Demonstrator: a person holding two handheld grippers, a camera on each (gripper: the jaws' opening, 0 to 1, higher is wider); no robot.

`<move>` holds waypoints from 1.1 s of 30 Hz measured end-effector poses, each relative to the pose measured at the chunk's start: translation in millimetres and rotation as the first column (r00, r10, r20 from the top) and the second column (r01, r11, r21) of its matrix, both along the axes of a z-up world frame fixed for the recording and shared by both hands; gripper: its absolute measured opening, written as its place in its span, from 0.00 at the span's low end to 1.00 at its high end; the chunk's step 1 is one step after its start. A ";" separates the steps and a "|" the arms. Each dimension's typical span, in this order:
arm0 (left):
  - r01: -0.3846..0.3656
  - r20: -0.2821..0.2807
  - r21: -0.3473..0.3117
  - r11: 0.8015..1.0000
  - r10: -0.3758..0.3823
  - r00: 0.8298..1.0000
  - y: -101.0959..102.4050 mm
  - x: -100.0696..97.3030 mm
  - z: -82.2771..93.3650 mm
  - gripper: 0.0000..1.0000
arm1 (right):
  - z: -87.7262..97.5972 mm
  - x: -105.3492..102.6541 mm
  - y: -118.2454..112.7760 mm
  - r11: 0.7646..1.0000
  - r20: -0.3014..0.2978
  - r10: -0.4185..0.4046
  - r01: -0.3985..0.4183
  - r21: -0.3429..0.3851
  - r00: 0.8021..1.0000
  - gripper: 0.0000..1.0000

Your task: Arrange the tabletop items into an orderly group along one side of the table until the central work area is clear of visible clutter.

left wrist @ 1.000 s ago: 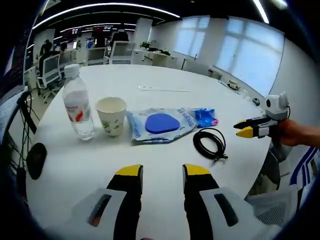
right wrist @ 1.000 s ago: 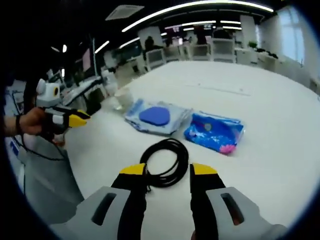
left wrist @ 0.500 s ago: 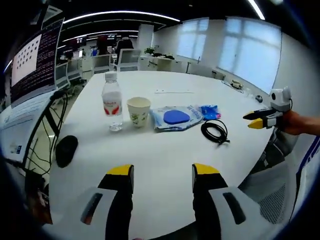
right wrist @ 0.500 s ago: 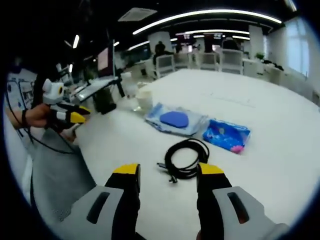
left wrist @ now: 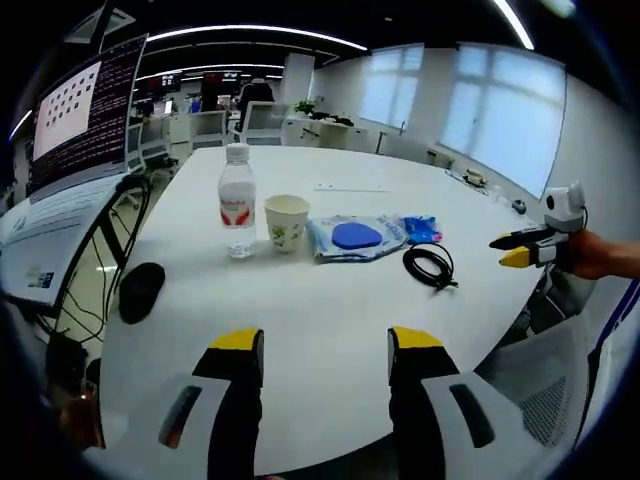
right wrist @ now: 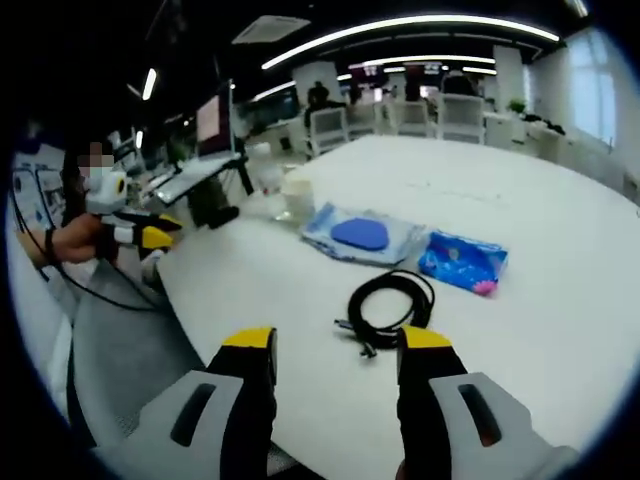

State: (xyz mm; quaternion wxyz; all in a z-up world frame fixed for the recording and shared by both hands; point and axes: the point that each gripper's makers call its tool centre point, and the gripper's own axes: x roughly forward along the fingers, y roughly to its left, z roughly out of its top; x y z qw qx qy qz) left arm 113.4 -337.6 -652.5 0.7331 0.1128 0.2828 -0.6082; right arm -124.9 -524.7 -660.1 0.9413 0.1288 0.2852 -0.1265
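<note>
On the round white table (left wrist: 330,320) a row of items runs left to right: a water bottle (left wrist: 238,200), a paper cup (left wrist: 286,222), a clear bag holding a blue oval pad (left wrist: 355,237), a small blue packet (left wrist: 422,230) and a coiled black cable (left wrist: 430,268). My left gripper (left wrist: 326,345) hovers open over the near edge, well short of them. My right gripper (right wrist: 337,345) is open too, just short of the cable (right wrist: 392,303). Beyond the cable lie the packet (right wrist: 463,262), the bag (right wrist: 363,236) and the cup (right wrist: 297,196). Each gripper also appears in the other's view (left wrist: 525,250) (right wrist: 150,235), held in a hand off the table's edge.
A black mouse (left wrist: 142,290) lies at the table's left edge beside dangling cables. A monitor (left wrist: 85,110) stands further left. A thin white strip (left wrist: 347,186) rests on the far side of the table. A white mesh chair (left wrist: 545,400) is at the near right, with office chairs behind.
Both views have pulled back from the table, so the items look smaller and farther away. The items have kept their places. Both grippers stay open.
</note>
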 end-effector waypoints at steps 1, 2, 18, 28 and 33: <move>0.000 0.001 -0.001 1.000 0.000 1.000 1.4 0.5 -1.2 0.49 | -0.8 -0.5 1.4 1.000 0.000 -0.005 0.005 0.005 1.000 0.46; -0.001 -0.002 0.000 1.000 0.001 1.000 2.5 0.8 -1.9 0.49 | -2.3 -1.2 3.4 1.000 -0.002 -0.009 0.009 0.008 1.000 0.46; 0.021 0.000 0.004 1.000 -0.021 1.000 10.1 1.4 -6.2 0.49 | -4.9 1.6 25.0 0.998 -0.006 -0.054 0.054 0.036 0.999 0.46; 0.045 0.005 0.004 0.999 -0.045 0.999 8.9 4.9 -6.5 0.49 | -3.3 2.3 24.6 0.996 -0.004 -0.081 0.081 0.032 0.997 0.46; 0.041 -0.002 0.006 0.999 -0.041 0.999 9.3 10.4 -8.3 0.49 | -4.8 2.2 23.0 0.995 -0.004 -0.097 0.098 0.035 0.995 0.46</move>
